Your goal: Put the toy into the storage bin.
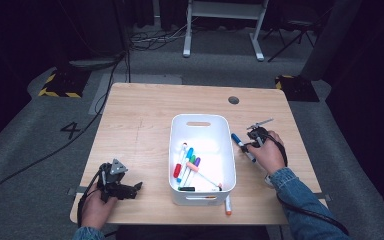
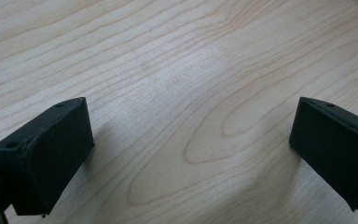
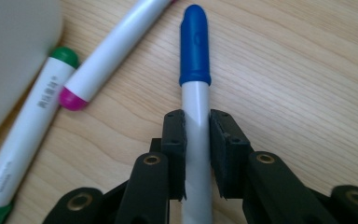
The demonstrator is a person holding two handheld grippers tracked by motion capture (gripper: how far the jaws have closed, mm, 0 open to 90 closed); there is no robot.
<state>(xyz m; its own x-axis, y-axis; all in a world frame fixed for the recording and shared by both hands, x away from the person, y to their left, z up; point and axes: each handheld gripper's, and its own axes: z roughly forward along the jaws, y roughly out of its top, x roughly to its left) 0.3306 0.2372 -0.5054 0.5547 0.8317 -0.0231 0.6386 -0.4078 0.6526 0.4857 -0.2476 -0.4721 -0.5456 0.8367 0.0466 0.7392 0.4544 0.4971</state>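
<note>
From above, the right gripper (image 1: 254,140) pinches a blue-capped marker (image 1: 241,144) just right of the white bin (image 1: 202,125). The left gripper (image 2: 191,154) stands spread over bare table (image 2: 177,70). The right gripper's view shows pads clamping the marker's white barrel.

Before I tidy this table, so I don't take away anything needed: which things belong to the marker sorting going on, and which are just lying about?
In use:
- blue-capped marker, clamped in the right gripper
- white bin holding markers
- green-capped marker and pink-capped marker beside the bin
- orange-tipped marker at the bin's front

Lying about:
- left gripper, open over bare table
- floor cables
</note>
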